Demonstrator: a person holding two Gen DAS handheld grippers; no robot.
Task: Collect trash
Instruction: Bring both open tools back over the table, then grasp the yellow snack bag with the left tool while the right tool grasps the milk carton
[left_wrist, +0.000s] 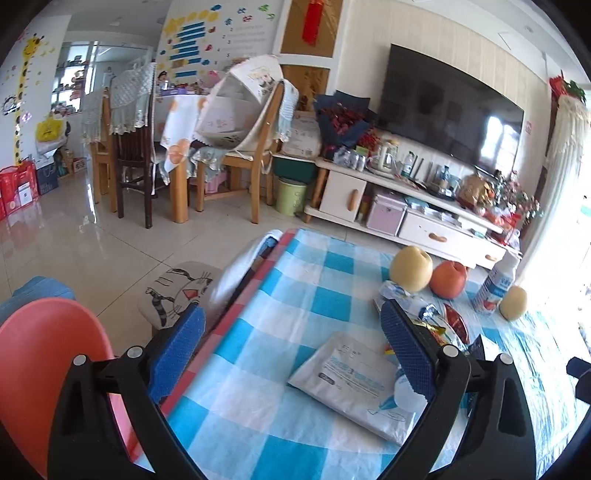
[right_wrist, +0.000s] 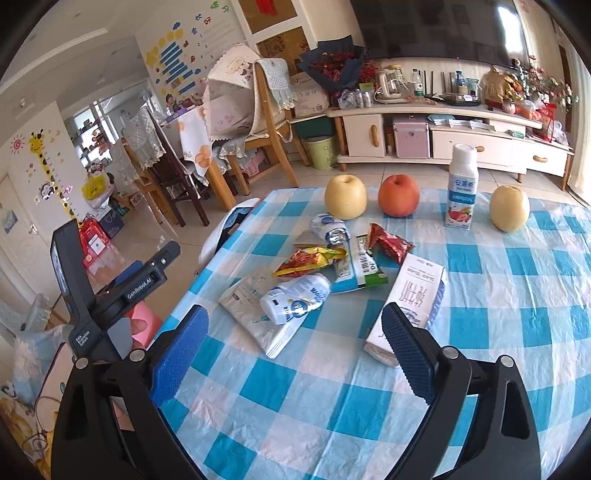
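Counter (right_wrist: 517, 295) has a blue-white checked cloth, living room behind: TV stand (right_wrist: 443, 110), dining chairs (right_wrist: 273, 147), tiled floor. Trash pile (right_wrist: 325, 258) of wrappers and flattened packets sits mid-counter, toward the left edge; white carton (right_wrist: 417, 295) just beside it. Fruit and a yogurt bottle (right_wrist: 461, 184) line the far edge. Left gripper (left_wrist: 295, 354) jaws wide, empty, over the left edge. Right gripper (right_wrist: 295, 350) jaws wide, empty. Wrapper print is unreadable.

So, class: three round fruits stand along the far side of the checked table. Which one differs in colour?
The middle fruit, orange-red, between the pale yellow fruit on its left and the upright yogurt bottle. The third fruit is pale yellow too.
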